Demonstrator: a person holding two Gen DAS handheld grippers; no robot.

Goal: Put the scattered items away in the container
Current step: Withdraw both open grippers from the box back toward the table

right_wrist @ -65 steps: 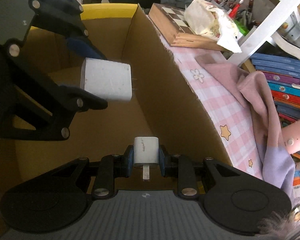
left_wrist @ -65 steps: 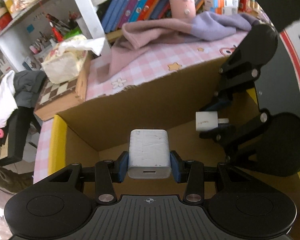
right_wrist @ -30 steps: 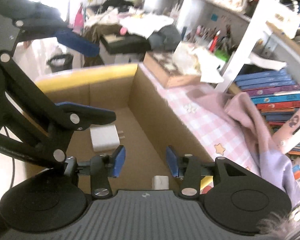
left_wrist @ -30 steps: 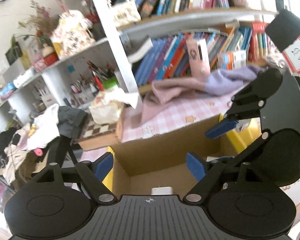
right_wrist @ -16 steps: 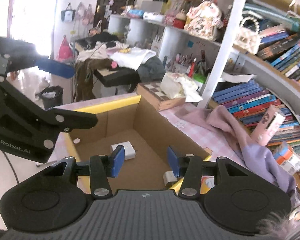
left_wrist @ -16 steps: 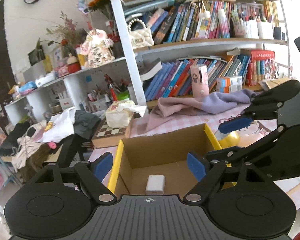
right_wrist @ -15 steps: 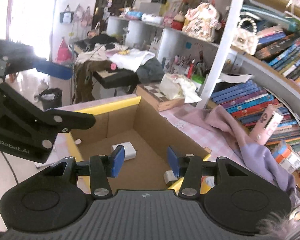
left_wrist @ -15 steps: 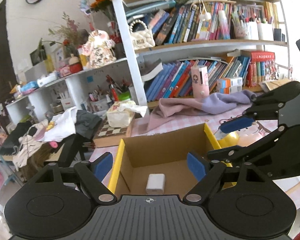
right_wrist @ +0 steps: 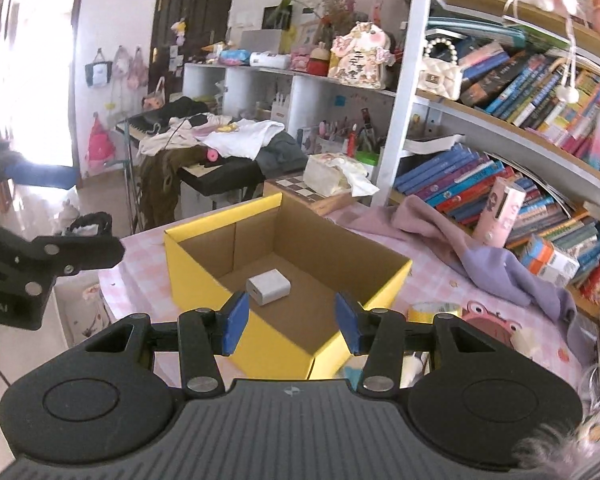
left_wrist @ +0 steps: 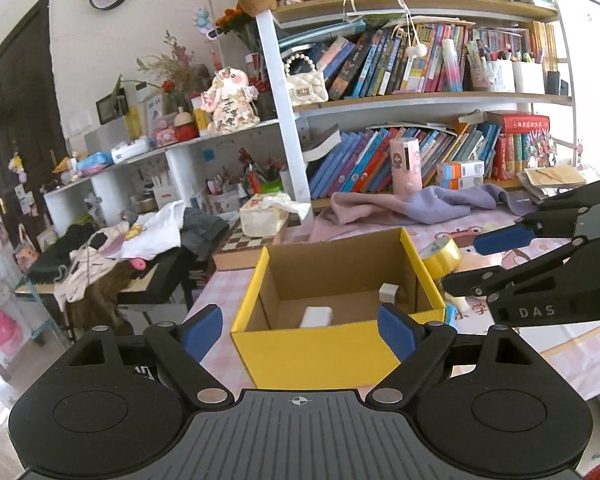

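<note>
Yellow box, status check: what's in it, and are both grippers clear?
Left gripper empty, jaws opening. Right gripper open, empty. Large white charger and small white charger lie inside yellow box. Nothing over the opening.

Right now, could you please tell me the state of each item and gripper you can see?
Cardboard box: open-topped, upright on the table.
Large white charger: lying on the box floor.
Small white charger: inside the box, by its right wall.
Yellow tape roll: outside the box, on the table.
Left gripper: empty, jaws opening.
Right gripper: open, empty.
</note>
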